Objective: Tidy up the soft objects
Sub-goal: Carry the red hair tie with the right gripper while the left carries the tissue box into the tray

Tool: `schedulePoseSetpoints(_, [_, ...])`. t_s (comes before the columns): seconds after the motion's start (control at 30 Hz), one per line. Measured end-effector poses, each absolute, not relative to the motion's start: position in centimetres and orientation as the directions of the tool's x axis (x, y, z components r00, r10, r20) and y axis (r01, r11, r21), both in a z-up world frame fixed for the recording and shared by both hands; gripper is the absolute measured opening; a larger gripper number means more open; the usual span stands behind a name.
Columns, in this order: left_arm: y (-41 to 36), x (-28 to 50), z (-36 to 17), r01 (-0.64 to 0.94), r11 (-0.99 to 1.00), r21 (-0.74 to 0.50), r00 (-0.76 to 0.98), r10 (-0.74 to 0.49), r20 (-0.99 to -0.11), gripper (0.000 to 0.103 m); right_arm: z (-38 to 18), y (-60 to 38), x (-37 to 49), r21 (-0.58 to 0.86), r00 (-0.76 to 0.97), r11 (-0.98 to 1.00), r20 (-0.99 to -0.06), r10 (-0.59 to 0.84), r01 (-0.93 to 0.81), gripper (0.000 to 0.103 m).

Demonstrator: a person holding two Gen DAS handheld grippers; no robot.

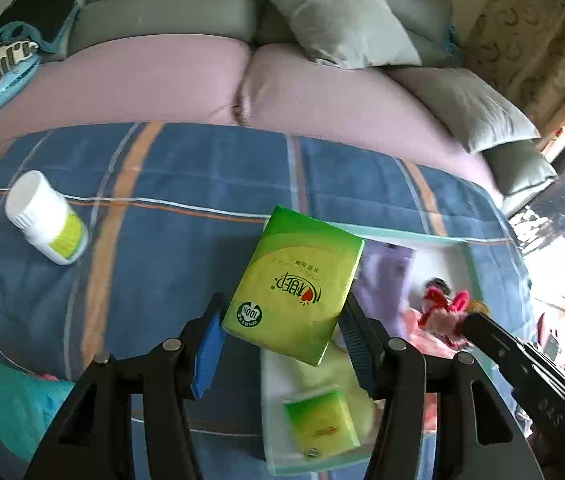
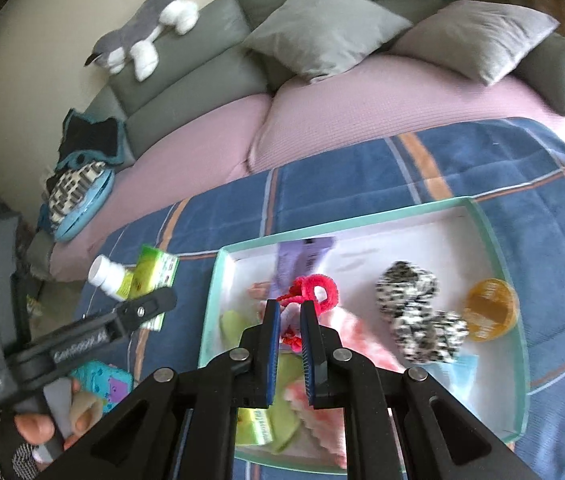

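My left gripper [image 1: 282, 340] is shut on a green tissue pack [image 1: 294, 280], which hangs tilted over the left edge of a white tray with a teal rim [image 1: 470, 256]. A second green pack [image 1: 320, 424] lies in the tray's near corner. In the right wrist view my right gripper [image 2: 290, 320] is shut on a red and pink fuzzy toy [image 2: 318, 288] above the tray [image 2: 362, 220]. The tray holds a purple cloth [image 2: 302, 258], a pink towel [image 2: 348, 330], two black-and-white fuzzy pieces [image 2: 406, 288] and a yellow round item [image 2: 490, 308].
A white bottle [image 1: 44, 218] lies on the blue plaid blanket [image 1: 186, 176], left of the tray. A teal toy [image 1: 22, 404] sits at the near left. Behind are a pink and grey sofa [image 1: 142, 76], grey cushions [image 1: 342, 20] and a plush dog [image 2: 142, 28].
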State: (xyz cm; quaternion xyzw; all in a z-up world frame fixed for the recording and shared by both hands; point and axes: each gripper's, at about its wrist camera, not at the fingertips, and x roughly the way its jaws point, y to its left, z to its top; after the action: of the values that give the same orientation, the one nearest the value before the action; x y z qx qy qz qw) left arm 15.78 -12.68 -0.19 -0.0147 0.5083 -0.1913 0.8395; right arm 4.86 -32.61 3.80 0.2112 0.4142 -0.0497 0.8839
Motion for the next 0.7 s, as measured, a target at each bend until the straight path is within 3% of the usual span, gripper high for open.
schedulePoseSetpoints(0.4, [-16.6,13.0,-2.3,0.281,0.932,-0.229,0.333,-0.319,-0.887,0.057,3.6,-36.3,3.2,0.317,0.646,0.872,-0.763,0.001,0.373,0.011])
schedulePoseSetpoints(0.7, [-17.4,12.8,-5.5,0.283,0.940,-0.192,0.277,-0.271,-0.922,0.057,0.0,-36.4,4.4,0.284,0.557,0.869,-0.831,0.012,0.405,0.011])
